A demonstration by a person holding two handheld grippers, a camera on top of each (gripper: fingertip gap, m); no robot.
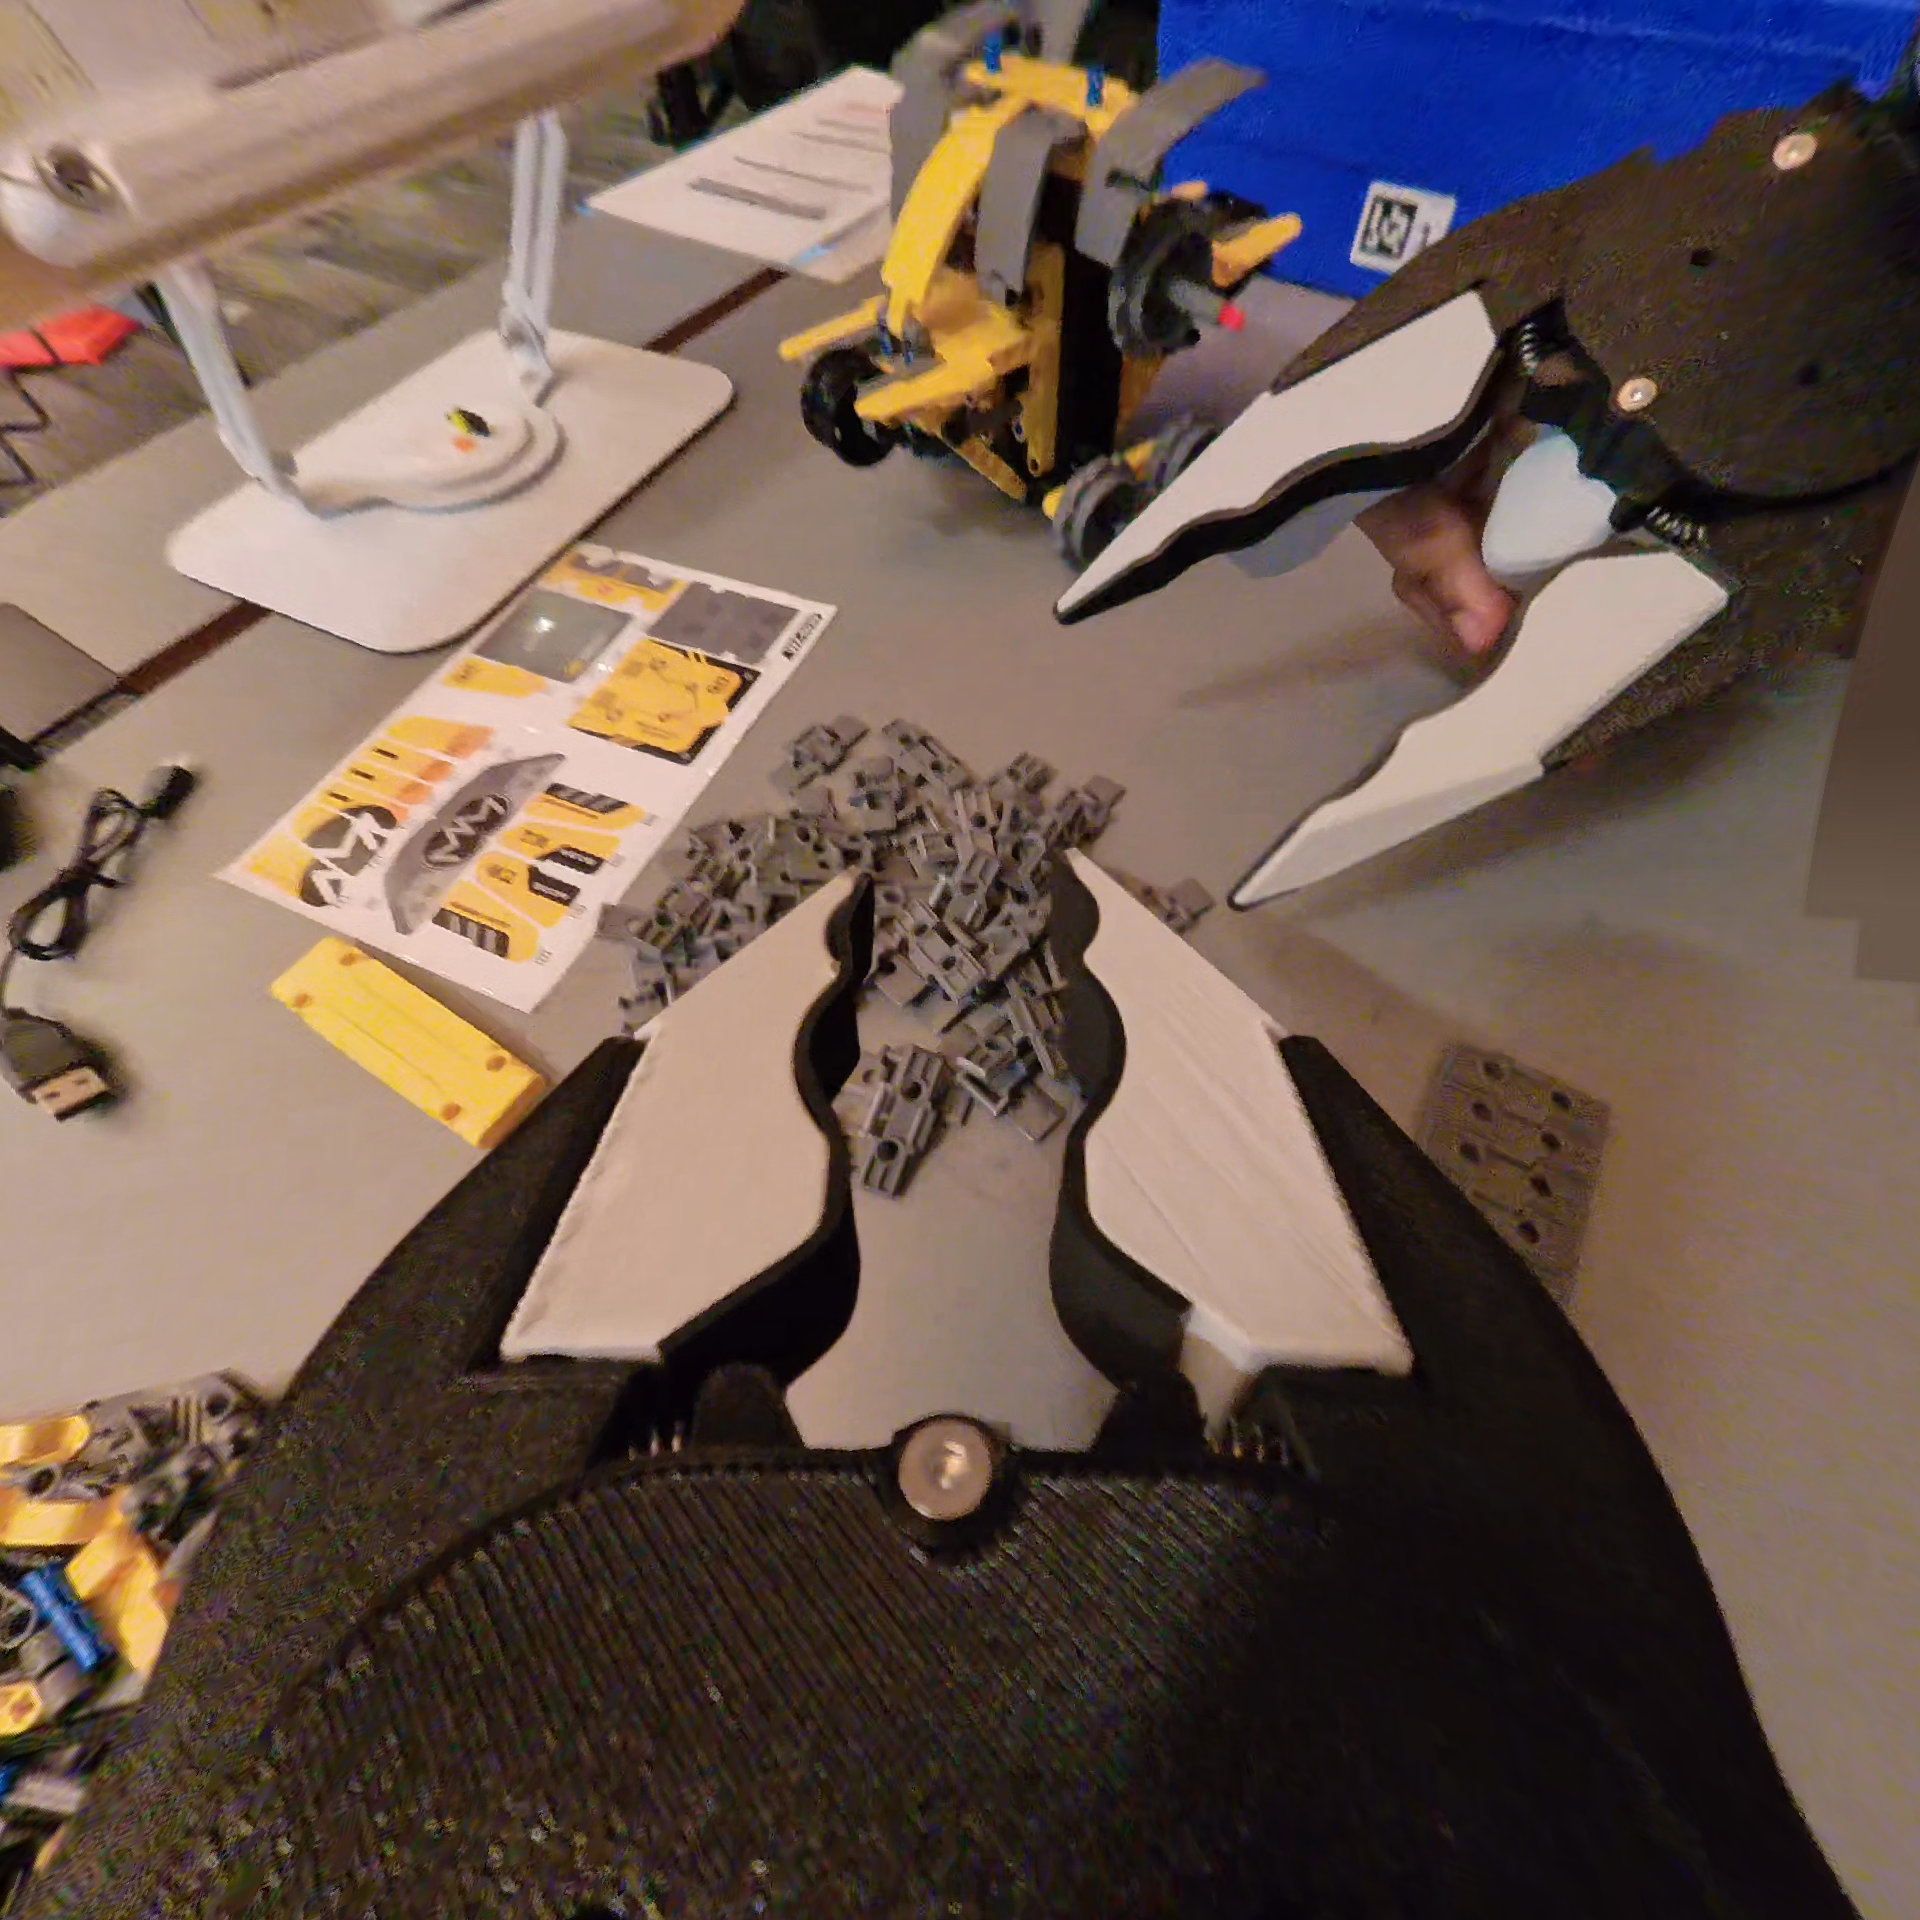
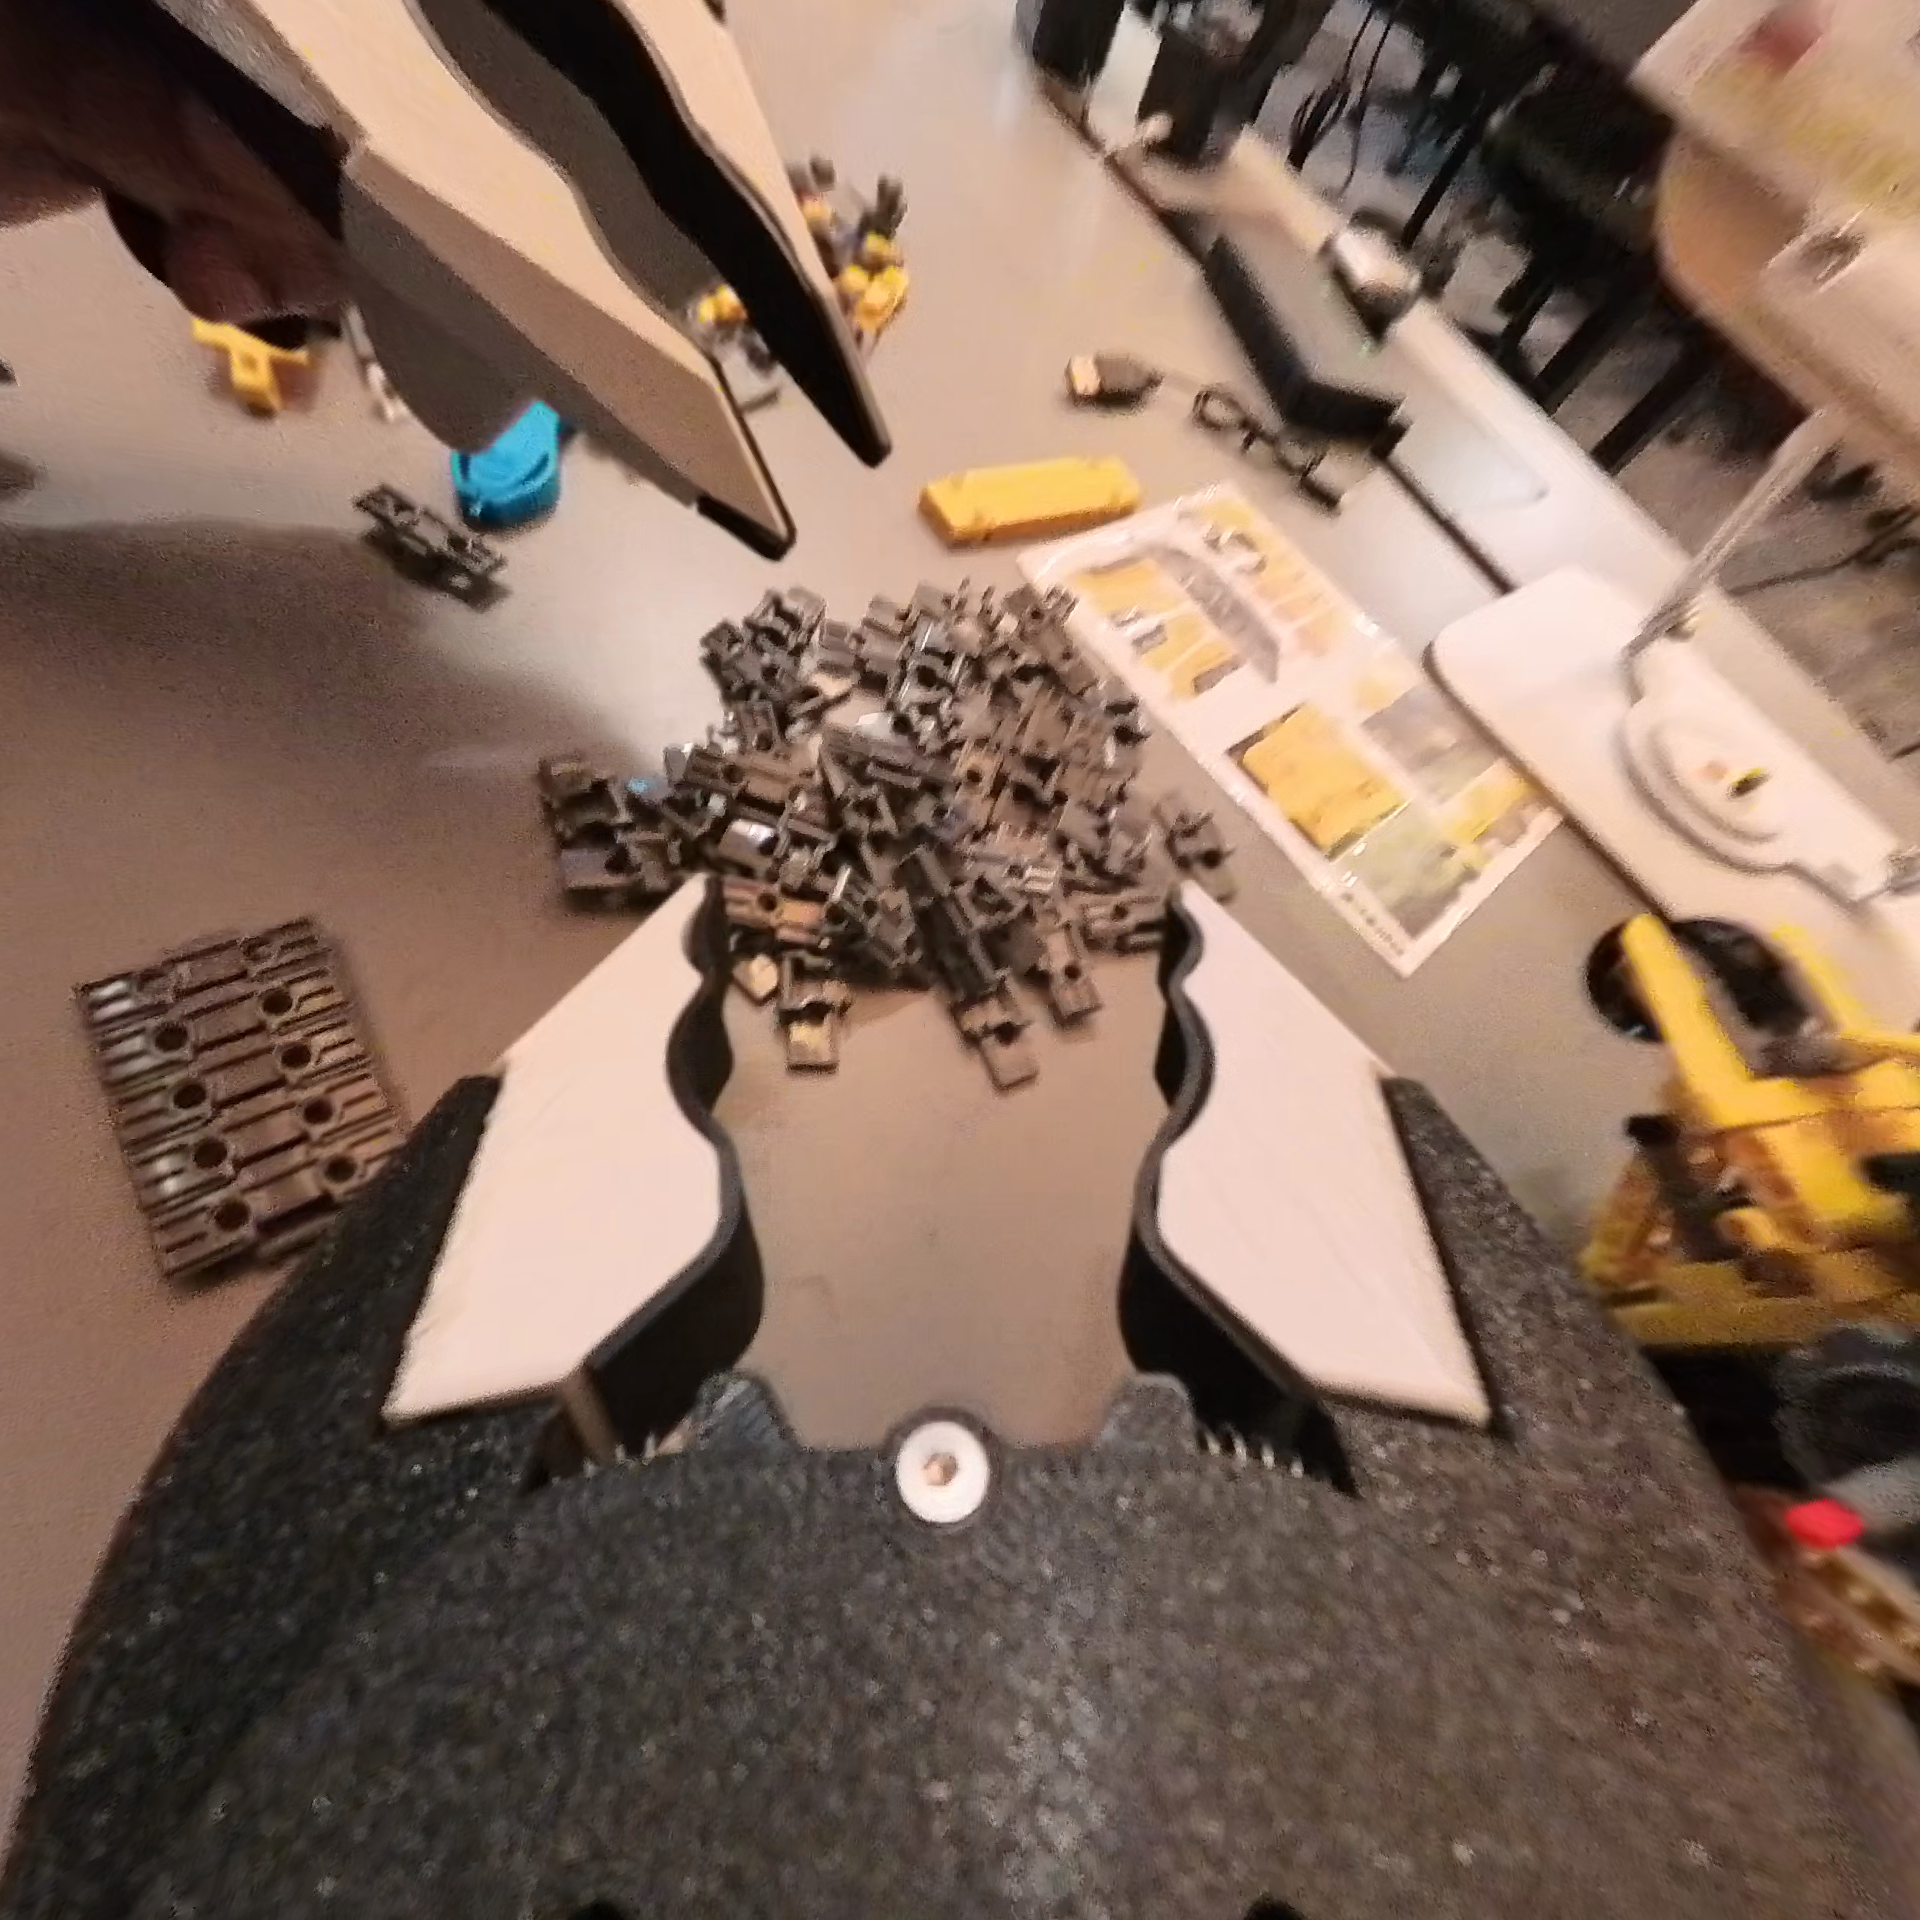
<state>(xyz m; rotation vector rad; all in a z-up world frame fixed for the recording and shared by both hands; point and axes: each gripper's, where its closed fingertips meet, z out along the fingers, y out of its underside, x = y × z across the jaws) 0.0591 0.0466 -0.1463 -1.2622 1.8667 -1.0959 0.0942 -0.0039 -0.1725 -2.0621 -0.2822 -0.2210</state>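
The left tool (image 1: 961, 868) is hanging released over the near edge of a heap of small grey track links (image 1: 914, 883), its two white fingers spread to either side of the heap and gripping nothing. The right tool (image 2: 940, 904) is likewise standing released and empty, pointing at the same heap from the other side. The heap is lying in the middle of the grey table (image 1: 1558, 1091). Just beside the heap, a joined strip of grey links (image 1: 1512, 1148) is lying flat. On the heap's other side, a sticker sheet (image 1: 530, 769) and a yellow plastic panel (image 1: 410, 1039) are lying near each other. Farther back, a yellow and grey brick-built vehicle (image 1: 1039, 301) is standing tilted on its end, with the white base of a stand (image 1: 447, 499) well apart from it. A black cable (image 1: 73, 914) is trailing along the table's edge.
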